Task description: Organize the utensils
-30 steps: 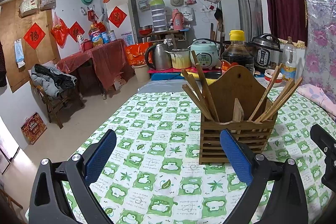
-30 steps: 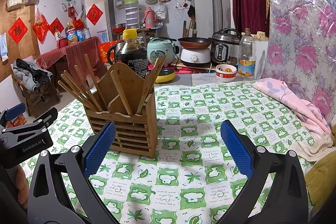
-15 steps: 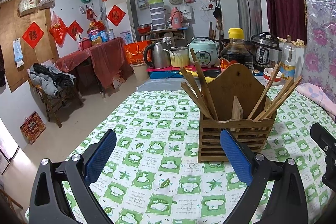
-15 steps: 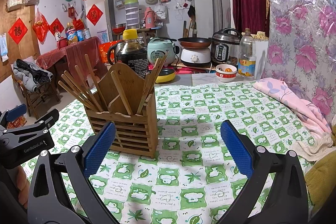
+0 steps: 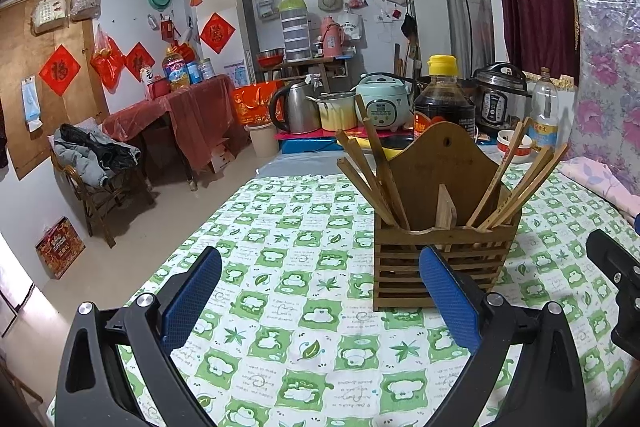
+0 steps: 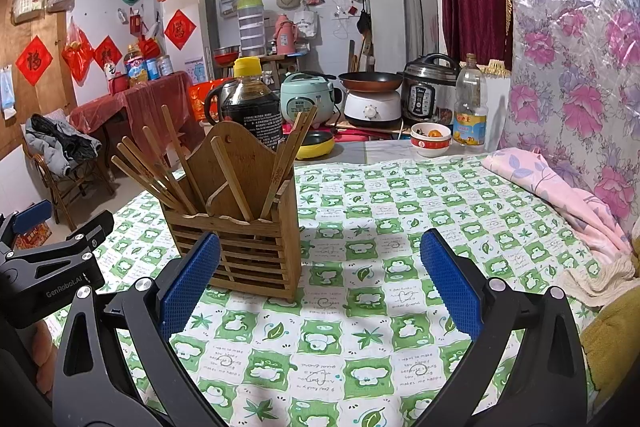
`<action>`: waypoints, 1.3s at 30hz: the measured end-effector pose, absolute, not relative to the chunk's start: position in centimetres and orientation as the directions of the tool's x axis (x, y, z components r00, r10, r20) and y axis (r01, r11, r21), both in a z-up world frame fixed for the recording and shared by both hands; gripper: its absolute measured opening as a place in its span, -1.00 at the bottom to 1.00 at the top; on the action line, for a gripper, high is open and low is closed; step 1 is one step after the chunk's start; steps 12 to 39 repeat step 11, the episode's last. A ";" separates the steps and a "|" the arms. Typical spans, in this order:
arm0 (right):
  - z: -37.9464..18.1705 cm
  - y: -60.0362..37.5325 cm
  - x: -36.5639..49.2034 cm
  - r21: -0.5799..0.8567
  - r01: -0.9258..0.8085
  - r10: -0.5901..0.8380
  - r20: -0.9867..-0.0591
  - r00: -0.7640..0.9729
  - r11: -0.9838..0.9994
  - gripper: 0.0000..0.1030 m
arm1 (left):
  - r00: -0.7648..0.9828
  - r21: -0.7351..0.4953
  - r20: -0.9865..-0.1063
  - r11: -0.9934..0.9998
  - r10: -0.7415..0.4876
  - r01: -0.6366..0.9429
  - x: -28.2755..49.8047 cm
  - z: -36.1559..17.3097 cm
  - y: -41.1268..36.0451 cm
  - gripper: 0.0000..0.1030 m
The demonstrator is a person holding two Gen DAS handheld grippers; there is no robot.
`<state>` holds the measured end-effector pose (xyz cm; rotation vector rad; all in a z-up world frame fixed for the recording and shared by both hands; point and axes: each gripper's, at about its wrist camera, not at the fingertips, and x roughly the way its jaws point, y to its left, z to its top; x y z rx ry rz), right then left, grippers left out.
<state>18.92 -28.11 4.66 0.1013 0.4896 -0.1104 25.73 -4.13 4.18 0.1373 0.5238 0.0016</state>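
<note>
Left wrist view: left tool (image 5: 320,297) gaping wide, nothing between its blue pads, hovering low over the green-check surface (image 5: 280,227). Wooden holder (image 5: 440,255) stands upright just past the right pad, chopsticks (image 5: 376,175) fanned in its left and right compartments, leaning outward against the rim. Black piece of the right tool pokes in at far right.

Right wrist view: right tool (image 6: 320,287) equally spread, empty. Holder (image 6: 240,247) sits left of centre behind the left pad, chopsticks (image 6: 160,167) splayed. Left tool (image 6: 48,267) visible at left edge, beside the holder. Bowl (image 6: 430,139) and oil bottle (image 6: 470,107) far back, well apart. No loose utensils seen on the surface; looks like sorting is done or nearly so.
</note>
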 end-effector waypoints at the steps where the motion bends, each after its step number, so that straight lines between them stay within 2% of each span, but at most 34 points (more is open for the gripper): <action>1: 4.7 -28.1 18.9 0.071 0.130 -0.082 -0.474 0.877 0.989 0.87 | 0.866 0.128 -0.498 0.991 0.033 0.035 25.7 4.3 -4.1 0.89; 39: 4.7 -28.1 19.0 0.073 0.131 -0.081 -0.473 0.877 0.989 0.87 | 0.869 0.115 -0.495 0.993 0.025 0.037 25.6 4.6 -4.0 0.89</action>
